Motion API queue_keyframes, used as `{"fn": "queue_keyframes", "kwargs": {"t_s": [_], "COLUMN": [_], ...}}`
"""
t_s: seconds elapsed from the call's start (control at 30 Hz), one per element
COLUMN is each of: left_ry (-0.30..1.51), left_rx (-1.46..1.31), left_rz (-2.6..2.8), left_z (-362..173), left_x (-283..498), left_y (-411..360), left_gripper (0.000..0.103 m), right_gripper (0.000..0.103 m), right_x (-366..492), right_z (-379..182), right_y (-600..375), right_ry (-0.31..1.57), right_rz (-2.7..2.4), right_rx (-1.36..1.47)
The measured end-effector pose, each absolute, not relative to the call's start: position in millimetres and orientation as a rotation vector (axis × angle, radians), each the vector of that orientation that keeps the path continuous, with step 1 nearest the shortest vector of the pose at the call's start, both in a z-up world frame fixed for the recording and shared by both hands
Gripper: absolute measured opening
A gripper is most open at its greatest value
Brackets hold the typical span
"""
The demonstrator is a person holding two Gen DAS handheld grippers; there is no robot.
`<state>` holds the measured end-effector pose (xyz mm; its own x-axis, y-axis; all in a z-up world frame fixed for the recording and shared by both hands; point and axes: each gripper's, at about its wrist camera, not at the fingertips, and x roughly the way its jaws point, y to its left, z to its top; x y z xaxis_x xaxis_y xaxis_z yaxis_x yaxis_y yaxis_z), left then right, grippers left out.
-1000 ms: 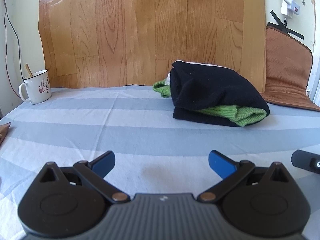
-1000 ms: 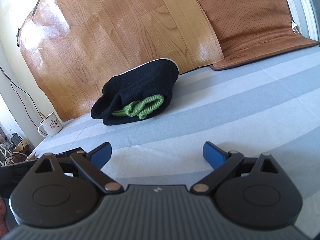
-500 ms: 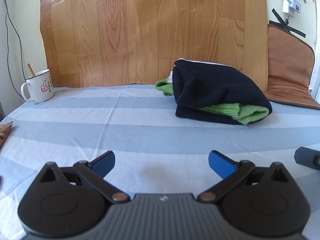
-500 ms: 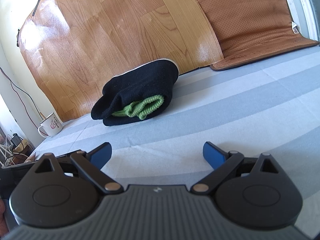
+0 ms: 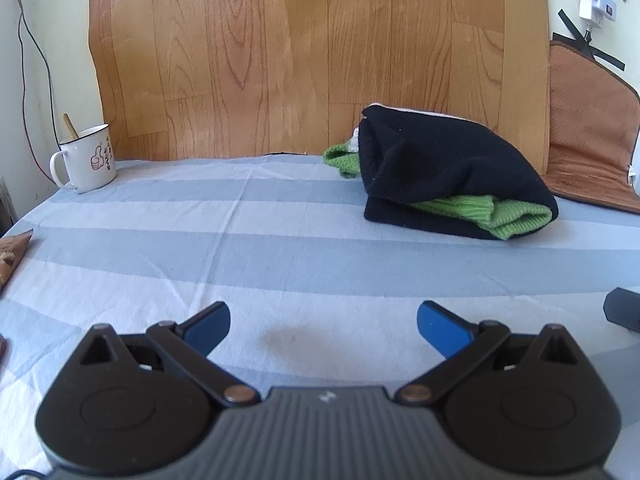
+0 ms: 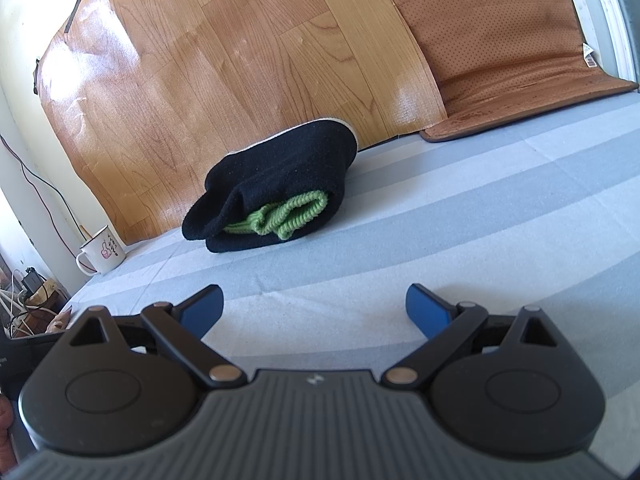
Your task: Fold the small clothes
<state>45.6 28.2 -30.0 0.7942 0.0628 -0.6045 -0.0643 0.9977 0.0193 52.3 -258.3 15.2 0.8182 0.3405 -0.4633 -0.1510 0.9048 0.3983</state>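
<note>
Resting folded against the wood-grain backboard (image 5: pixel 280 60), the black garment (image 5: pixel 448 168) wraps the green knit (image 5: pixel 500 212), well apart from left gripper (image 5: pixel 323 322) and right gripper (image 6: pixel 314 308), both spread wide, empty, presumably finished folding.

Lighting: bright daylight, strongest toward 3 o'clock. Glare: white patches on wood-pattern sheet (image 6: pixel 224 92). Shadows: soft, beneath folded clothes (image 5: pixel 452 178). Distortion: fisheye bending, dark corners. Focus: sharp centrally, softer at edges.

A black garment (image 5: pixel 448 168) is wrapping a bright green knit (image 5: pixel 500 212), lying on the blue-and-white striped sheet (image 5: pixel 280 240) beside a white mug (image 5: pixel 86 160).
</note>
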Motion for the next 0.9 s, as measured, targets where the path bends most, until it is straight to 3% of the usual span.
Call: {"fn": "queue_keyframes", "kwargs": {"t_s": [0.9], "left_ry": [0.683], "left_rx": [0.01], "left_rz": [0.054], "left_z": [-32.7], "left_x": [49.1], "left_y": [26.6], "left_gripper": [0.103], "right_gripper": [0.099], "right_x": [52.6], "right_z": [15.2], "right_y": [-258.7], "right_ry": [0.555], "right_rz": [0.269], "right_rx": [0.357]}}
